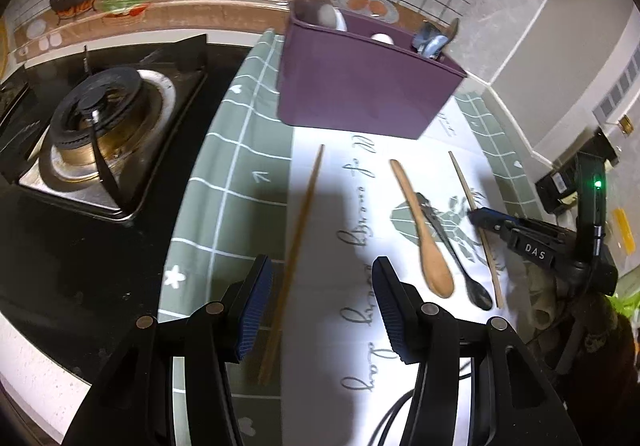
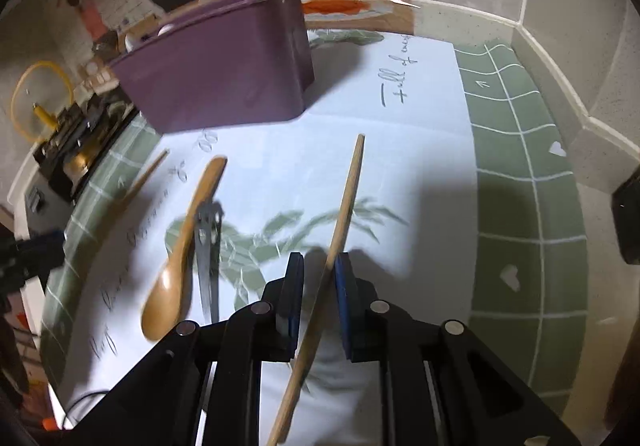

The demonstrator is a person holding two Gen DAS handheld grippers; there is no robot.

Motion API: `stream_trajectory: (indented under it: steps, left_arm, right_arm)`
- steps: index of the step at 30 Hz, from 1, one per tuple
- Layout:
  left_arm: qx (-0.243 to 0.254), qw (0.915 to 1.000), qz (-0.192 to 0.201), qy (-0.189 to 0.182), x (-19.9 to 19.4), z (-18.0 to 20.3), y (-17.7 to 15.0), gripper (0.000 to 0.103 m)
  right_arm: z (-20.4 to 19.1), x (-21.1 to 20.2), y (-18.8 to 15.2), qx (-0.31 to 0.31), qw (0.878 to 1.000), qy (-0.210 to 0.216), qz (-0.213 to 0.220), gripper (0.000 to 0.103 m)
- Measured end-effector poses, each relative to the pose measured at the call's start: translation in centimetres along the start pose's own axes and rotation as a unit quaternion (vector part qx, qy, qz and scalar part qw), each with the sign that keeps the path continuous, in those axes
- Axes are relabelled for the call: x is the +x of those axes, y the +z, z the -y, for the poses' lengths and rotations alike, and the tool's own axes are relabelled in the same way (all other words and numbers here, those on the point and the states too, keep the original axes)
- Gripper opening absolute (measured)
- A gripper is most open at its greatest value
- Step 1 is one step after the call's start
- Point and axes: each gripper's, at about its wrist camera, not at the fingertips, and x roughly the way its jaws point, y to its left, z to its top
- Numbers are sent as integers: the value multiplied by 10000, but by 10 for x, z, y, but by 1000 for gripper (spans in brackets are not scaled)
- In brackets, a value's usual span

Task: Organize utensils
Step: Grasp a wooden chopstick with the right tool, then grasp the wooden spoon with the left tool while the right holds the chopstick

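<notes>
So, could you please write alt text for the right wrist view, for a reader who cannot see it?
The right gripper has a wooden chopstick between its narrow jaws, above a white and green mat. To the left lie a wooden spoon and a metal utensil; behind them stands a purple utensil holder.

Black counter (image 1: 100,266) — stove (image 1: 100,118), green cloth (image 1: 240,166)

Two wrist fisheyes angled down, close over the mat (image 1: 248,150), sharing purple holder (image 1: 360,86) and spoons
</notes>
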Motion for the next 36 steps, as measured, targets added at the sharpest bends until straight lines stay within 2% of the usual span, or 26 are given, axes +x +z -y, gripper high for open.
stream_trajectory:
  steps: [1, 5, 10, 15, 20, 28, 36]
  left_arm:
    - [-31, 10000, -13, 2, 1, -1, 0, 53]
    - [2, 9999, -121, -118, 7, 5, 0, 53]
    - [284, 9989, -268, -252, 26, 37, 7, 53]
    - [803, 9963, -290, -111, 56, 82, 26, 53]
    - [1204, 9921, -316, 180, 78, 108, 32, 53]
    - [1289, 9902, -348, 414, 84, 99, 30, 53]
    - [1010, 9926, -324, 595, 72, 62, 26, 53]
  right_arm:
    - [-3, 2, 1, -54, 10000, -12, -24, 7]
    - [-16, -5, 0, -273, 9995, 119, 113, 5]
    - [-17, -27, -4, -269, 9988, 236, 342, 5]
    - [-7, -34, -8, -196, 9991, 164, 351, 5]
    - [3, -38, -14, -48, 9992, 136, 362, 5]
    - [9, -38, -21, 32, 9994, 126, 336, 5]
    - [6, -30, -19, 73, 9995, 195, 221, 5]
